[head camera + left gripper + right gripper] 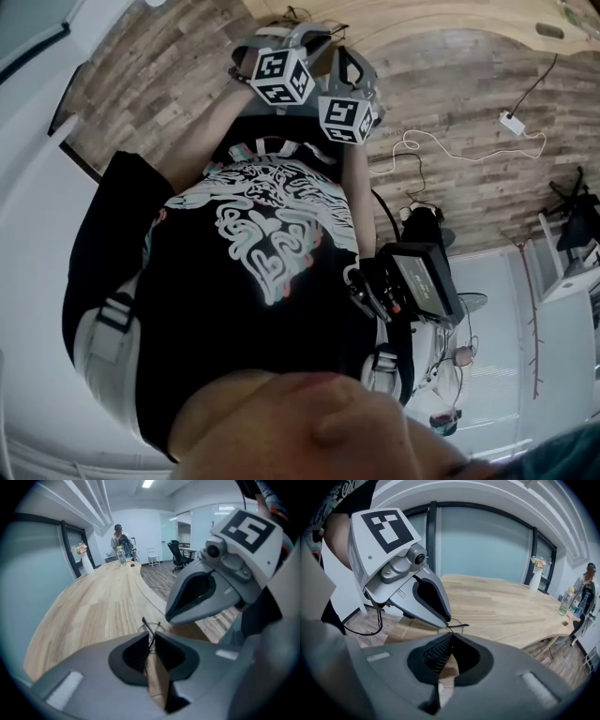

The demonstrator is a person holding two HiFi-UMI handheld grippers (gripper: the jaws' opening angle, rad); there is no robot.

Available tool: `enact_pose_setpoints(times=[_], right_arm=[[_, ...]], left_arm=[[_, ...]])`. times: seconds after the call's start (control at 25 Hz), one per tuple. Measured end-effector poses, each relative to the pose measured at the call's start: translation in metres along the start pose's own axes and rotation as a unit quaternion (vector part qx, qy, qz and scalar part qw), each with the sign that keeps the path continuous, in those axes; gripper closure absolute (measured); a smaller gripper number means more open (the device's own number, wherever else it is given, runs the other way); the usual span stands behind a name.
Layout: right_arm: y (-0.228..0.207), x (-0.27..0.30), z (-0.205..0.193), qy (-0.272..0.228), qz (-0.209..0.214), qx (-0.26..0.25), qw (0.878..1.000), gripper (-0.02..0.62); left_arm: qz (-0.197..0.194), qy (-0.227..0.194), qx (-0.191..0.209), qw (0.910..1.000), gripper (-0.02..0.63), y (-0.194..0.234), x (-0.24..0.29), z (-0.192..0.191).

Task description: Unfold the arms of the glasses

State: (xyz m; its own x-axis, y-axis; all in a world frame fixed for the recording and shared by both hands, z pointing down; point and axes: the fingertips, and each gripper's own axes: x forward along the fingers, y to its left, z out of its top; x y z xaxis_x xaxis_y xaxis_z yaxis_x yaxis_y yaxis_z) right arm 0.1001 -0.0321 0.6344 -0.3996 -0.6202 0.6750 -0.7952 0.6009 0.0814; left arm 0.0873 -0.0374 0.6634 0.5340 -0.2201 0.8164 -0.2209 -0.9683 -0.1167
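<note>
The glasses [149, 626] are a thin black wire pair, held in the air between my two grippers over the near end of a long wooden table [93, 606]. My left gripper [150, 638] is shut on one thin arm, which runs down between its jaws. My right gripper [451, 637] is shut with the glasses [457, 626] at its tips; a lens ring and an arm show just past them. The two grippers meet tip to tip, each one filling the other's view. In the head view only their marker cubes [281, 75] show, raised in front of the person's chest.
A vase with flowers [84, 559] and a bottle [122, 555] stand at the table's far end, near a person [119, 536]. Office chairs [177, 555] stand beyond. A white power strip and cable [511, 122] lie on the wood floor.
</note>
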Motion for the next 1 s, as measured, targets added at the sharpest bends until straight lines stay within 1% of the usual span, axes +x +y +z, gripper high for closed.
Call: enact_pose_setpoints(times=[0.16,0.36,0.56,0.76,1.0], right_arm=[[-0.001,0.005,0.0,0.0,0.007,-0.007,1.0,0.597],[-0.009,0.01,-0.001,0.003,0.017,-0.018,1.0,0.597],[-0.001,0.018,-0.007,0.024,0.038,-0.038,0.998,0.597],[-0.001,0.019,-0.007,0.033,0.044,-0.035,0.998,0.597],[-0.006,0.018,-0.008,0.047,0.04,-0.019,0.998,0.597]], left_arm=[[-0.006,0.013,0.019,0.9997,0.581,-0.002,0.004,0.0],[-0.025,0.031,0.035,0.9986,0.581,-0.005,0.012,0.006],[-0.032,0.046,0.052,0.9971,0.586,-0.007,0.015,0.005],[-0.033,0.045,0.046,0.9974,0.589,-0.006,0.014,0.006],[-0.037,0.043,0.038,0.9976,0.592,-0.003,0.013,0.013]])
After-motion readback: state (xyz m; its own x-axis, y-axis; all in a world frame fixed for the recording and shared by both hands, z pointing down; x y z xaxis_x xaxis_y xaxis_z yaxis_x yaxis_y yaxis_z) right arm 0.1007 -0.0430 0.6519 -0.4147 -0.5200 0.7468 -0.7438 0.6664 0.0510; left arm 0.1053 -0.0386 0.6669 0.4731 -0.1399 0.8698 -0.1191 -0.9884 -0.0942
